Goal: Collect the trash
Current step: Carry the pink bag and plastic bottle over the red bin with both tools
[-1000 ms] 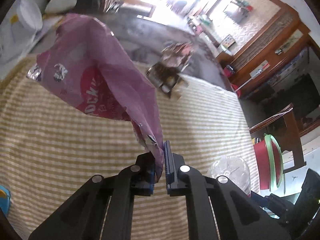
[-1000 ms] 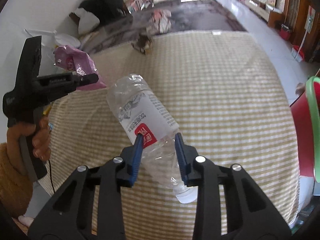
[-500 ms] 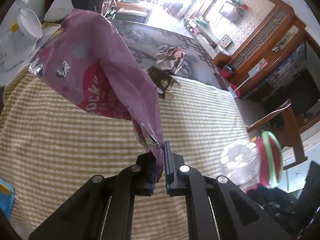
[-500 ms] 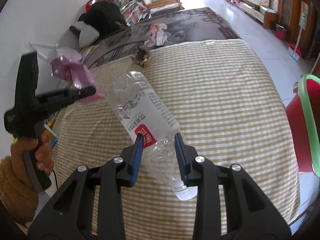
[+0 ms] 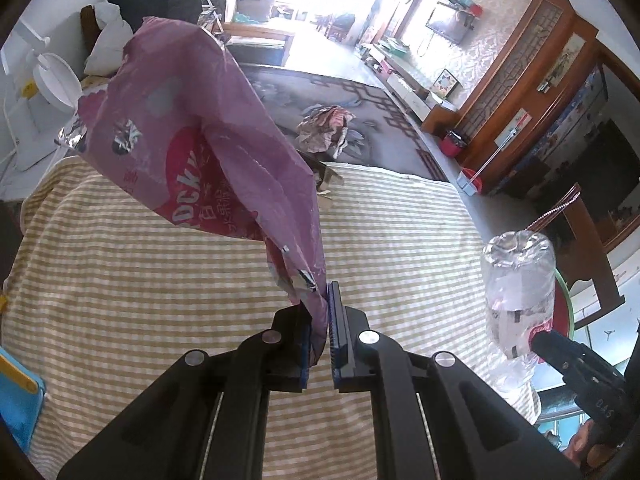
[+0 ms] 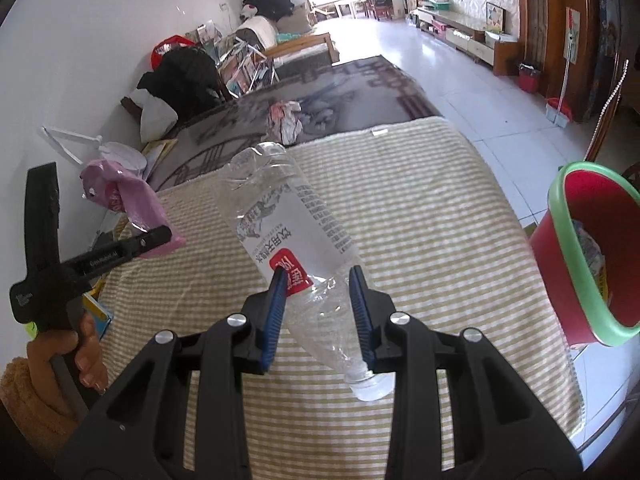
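My left gripper (image 5: 320, 320) is shut on the corner of a pink snack wrapper (image 5: 200, 152) and holds it up above the striped cloth (image 5: 140, 280). My right gripper (image 6: 320, 300) is shut on a clear plastic bottle (image 6: 280, 216), cap end toward me, held above the cloth. The bottle also shows in the left wrist view (image 5: 518, 292), and the wrapper in the right wrist view (image 6: 128, 196). A red bin with a green rim (image 6: 588, 256) stands at the right, beside the table. Crumpled paper (image 5: 324, 130) and a brown scrap (image 5: 326, 180) lie at the cloth's far edge.
A dark patterned mat (image 6: 320, 96) lies beyond the striped cloth. A blue object (image 5: 16, 396) sits at the near left edge. A white fan (image 5: 52, 80) and a dark pile of clothes (image 6: 180, 76) stand by the left wall. Tiled floor (image 6: 500, 120) stretches to the right.
Both grippers have risen and tilted up with their loads. The bottle has come further right and nearer the red bin, which now shows more fully in the right wrist view.
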`<action>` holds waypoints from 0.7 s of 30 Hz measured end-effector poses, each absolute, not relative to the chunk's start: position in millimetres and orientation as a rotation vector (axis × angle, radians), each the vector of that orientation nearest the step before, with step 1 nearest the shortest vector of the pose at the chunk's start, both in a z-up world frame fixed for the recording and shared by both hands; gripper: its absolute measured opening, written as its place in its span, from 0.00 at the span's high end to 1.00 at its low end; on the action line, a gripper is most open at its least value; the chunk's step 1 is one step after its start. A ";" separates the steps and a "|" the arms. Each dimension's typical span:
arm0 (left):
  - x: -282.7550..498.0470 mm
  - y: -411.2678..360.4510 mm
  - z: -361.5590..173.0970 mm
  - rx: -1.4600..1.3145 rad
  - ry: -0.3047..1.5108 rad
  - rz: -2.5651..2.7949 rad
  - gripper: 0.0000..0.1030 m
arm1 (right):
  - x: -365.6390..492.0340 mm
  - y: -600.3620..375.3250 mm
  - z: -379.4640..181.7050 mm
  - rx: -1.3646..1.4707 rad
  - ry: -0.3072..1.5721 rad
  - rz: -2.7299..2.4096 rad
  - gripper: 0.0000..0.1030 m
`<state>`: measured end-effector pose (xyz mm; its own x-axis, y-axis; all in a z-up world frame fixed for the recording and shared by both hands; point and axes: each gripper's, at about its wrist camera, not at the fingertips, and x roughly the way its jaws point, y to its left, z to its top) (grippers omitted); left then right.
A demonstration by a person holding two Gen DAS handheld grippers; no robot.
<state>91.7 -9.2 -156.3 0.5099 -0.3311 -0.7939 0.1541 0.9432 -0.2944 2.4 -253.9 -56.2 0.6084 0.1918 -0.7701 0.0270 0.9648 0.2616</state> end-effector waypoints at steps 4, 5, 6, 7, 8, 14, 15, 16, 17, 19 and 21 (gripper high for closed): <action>85.3 -15.6 -144.4 -0.190 0.969 -0.312 0.95 | -3.0 -258.5 -41.7 0.249 0.873 0.087 0.69; 82.8 -19.2 -140.0 -0.180 0.962 -0.320 0.95 | -4.5 -259.3 -37.5 0.246 0.860 0.084 0.69; 80.5 -22.0 -137.1 -0.175 0.955 -0.326 0.95 | -6.5 -260.2 -32.9 0.240 0.846 0.082 0.69; 77.6 -25.0 -133.5 -0.170 0.946 -0.333 0.95 | -8.7 -260.6 -29.2 0.233 0.833 0.078 0.69; 75.0 -27.5 -130.5 -0.164 0.939 -0.337 0.95 | -10.6 -261.0 -26.4 0.225 0.824 0.075 0.69; 63.6 -43.7 -118.4 -0.127 0.918 -0.339 0.95 | -18.7 -268.5 -18.6 0.224 0.801 0.076 0.69; 61.8 -46.1 -116.9 -0.120 0.914 -0.333 0.95 | -19.3 -270.3 -17.4 0.222 0.797 0.078 0.69; 61.2 -48.6 -115.9 -0.117 0.911 -0.329 0.95 | -20.8 -272.4 -16.7 0.219 0.794 0.081 0.69; 59.7 -51.0 -114.5 -0.115 0.907 -0.319 0.95 | -21.5 -275.8 -16.1 0.215 0.791 0.085 0.69; 59.9 -57.9 -112.6 -0.114 0.904 -0.306 0.95 | -22.4 -281.0 -15.9 0.214 0.787 0.096 0.69; 57.7 -64.7 -109.9 -0.109 0.898 -0.285 0.95 | -22.8 -289.4 -15.7 0.221 0.787 0.110 0.69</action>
